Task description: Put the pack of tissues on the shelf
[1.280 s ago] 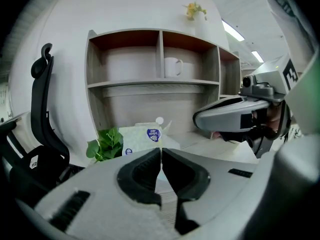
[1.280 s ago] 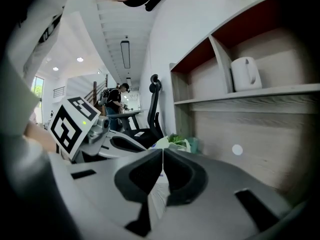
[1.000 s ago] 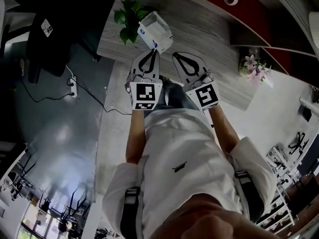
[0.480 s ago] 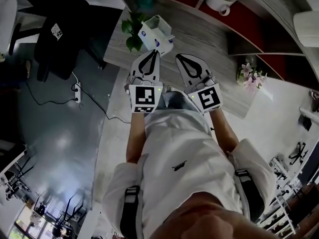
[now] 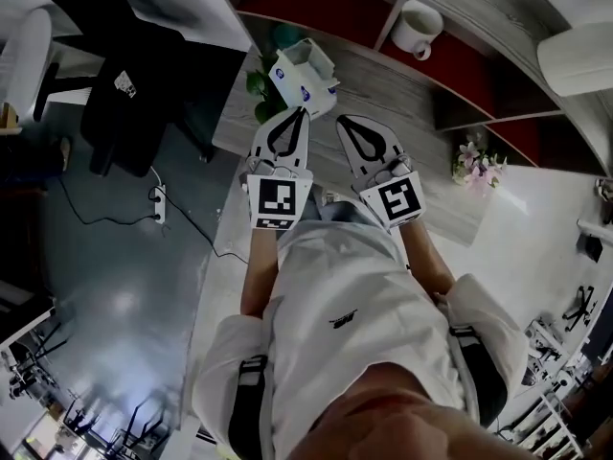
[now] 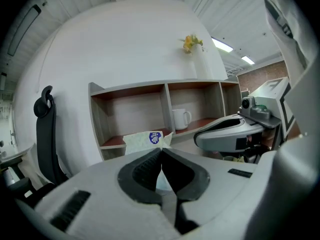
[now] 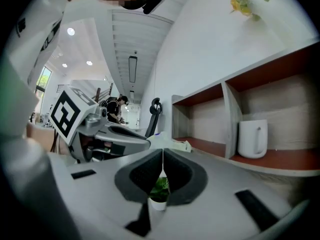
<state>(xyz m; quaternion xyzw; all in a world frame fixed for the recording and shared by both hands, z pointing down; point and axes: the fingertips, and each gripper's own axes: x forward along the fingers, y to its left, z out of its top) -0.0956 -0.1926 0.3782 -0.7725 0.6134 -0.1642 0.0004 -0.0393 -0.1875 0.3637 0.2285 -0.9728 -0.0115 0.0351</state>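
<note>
The pack of tissues (image 5: 305, 76), white with a blue round label, sticks up from the tips of my left gripper (image 5: 303, 112), which is shut on its lower edge. In the left gripper view the pack (image 6: 147, 140) stands just past the closed jaws (image 6: 161, 152), in front of the lower left compartment of the wooden shelf (image 6: 165, 103). My right gripper (image 5: 339, 119) is alongside to the right, shut and holding nothing. Seen from the right gripper (image 7: 163, 157), the pack (image 7: 173, 145) lies to the left, short of the shelf (image 7: 226, 115).
A white mug (image 5: 417, 28) stands in the shelf's neighbouring compartment. A small green plant (image 5: 262, 82) sits on the grey wooden top below the pack. Pink flowers (image 5: 478, 164) stand at the right. A black office chair (image 5: 123, 84) is at the left on the floor.
Both grippers and the pack have moved forward toward the shelf. More of the red shelf compartments and the mug have come into the head view.
</note>
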